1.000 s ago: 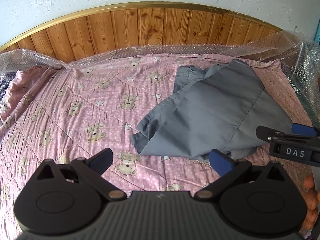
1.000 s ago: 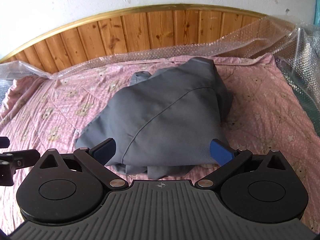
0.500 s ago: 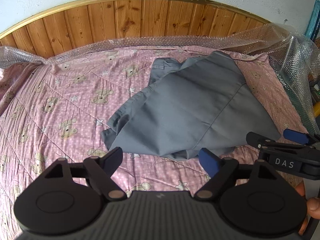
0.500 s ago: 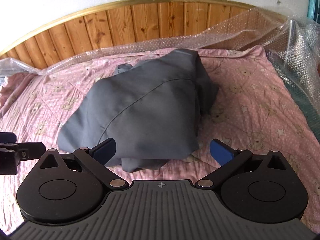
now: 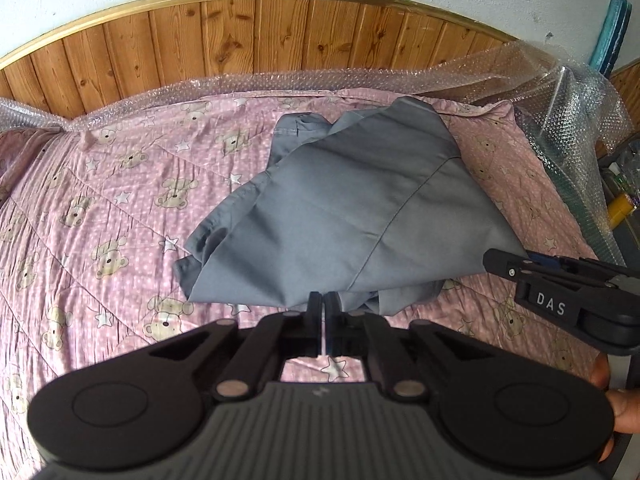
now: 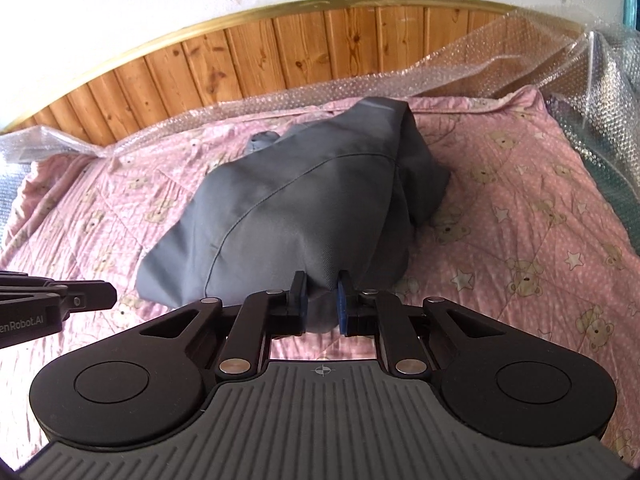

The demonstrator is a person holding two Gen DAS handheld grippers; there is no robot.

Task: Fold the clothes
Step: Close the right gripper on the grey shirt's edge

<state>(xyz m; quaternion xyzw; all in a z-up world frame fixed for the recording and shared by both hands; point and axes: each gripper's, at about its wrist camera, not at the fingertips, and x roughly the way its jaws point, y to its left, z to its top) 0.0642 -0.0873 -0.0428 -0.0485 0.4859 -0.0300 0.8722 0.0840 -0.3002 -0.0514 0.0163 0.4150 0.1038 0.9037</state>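
Note:
A grey garment (image 5: 344,216) lies bunched on the pink bear-print bedspread (image 5: 100,216). My left gripper (image 5: 322,300) is shut at the garment's near hem; whether cloth sits between its fingers is hidden. My right gripper (image 6: 322,285) is shut on a fold of the garment's near edge (image 6: 280,216), with grey cloth bunched between the blue pads. The right gripper also shows at the right of the left wrist view (image 5: 504,262), at the garment's near right corner. The left gripper's tip shows at the left of the right wrist view (image 6: 108,294).
A wooden headboard (image 5: 256,36) with a brass rim stands behind the bed. Bubble wrap (image 5: 560,92) lines the far and right edges of the mattress. The bedspread (image 6: 520,208) lies bare to the left and right of the garment.
Both grippers have gone from wide open to shut at the garment's near edge. The right one has taken hold of a fold of cloth.

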